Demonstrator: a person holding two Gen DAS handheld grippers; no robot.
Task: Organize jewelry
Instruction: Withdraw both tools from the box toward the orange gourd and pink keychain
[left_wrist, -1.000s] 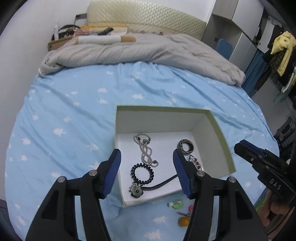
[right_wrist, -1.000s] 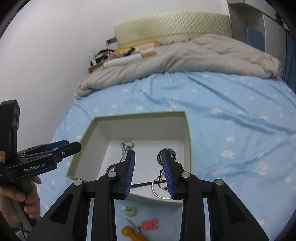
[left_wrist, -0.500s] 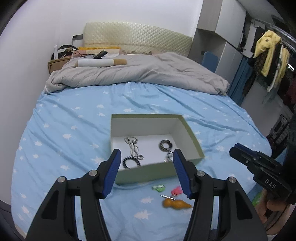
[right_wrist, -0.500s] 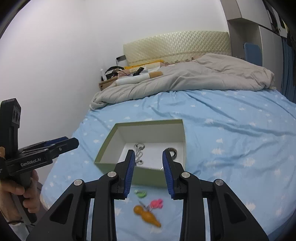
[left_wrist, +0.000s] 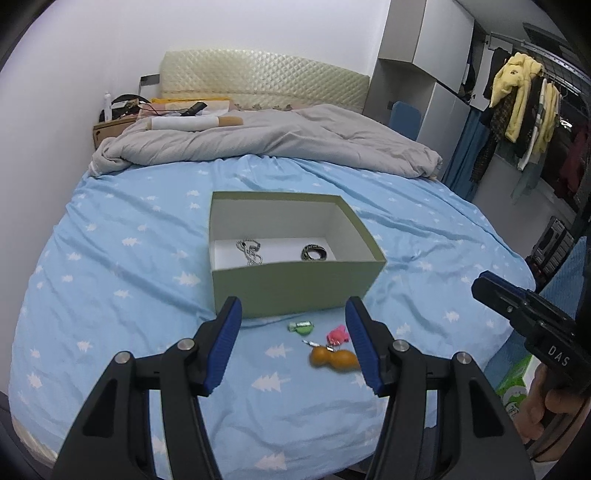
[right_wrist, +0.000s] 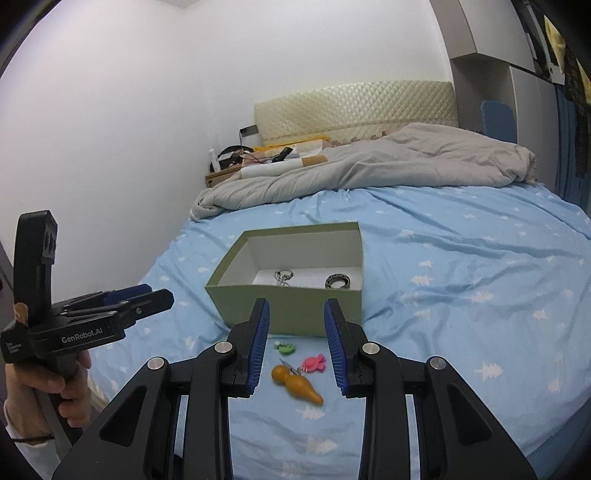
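Blue bed sheet, green box holding what looks like jewelry, left tool wide, right tool narrower, both empty.

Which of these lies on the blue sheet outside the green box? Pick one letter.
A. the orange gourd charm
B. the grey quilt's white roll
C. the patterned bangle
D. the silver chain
A: the orange gourd charm lies on the sheet in front of the green box, beside a pink charm; chain and bangle are inside the box.
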